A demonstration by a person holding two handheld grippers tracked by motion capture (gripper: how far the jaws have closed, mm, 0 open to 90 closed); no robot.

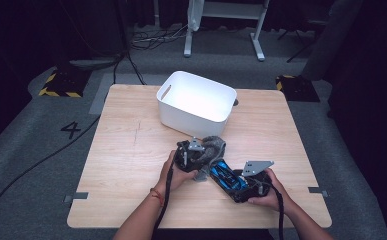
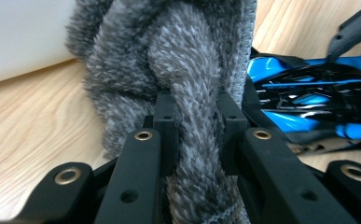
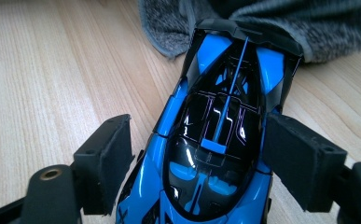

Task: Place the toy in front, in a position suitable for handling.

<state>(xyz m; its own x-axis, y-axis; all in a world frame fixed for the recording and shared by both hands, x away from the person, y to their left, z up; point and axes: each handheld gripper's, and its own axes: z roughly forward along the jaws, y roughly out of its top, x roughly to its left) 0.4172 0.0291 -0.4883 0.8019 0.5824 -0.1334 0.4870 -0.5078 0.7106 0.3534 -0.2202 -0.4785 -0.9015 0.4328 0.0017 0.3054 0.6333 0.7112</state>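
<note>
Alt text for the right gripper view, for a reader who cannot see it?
A blue and black toy car lies on the wooden table between the open jaws of the right tool. A grey fuzzy cloth lies at its far end.

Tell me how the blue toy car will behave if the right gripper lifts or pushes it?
The blue toy car looks rigid, so it should probably keep its shape between the fingers. Its glossy, curved body may be slippery against them. If it has free wheels, a push on the smooth wooden table would likely roll it.
</note>
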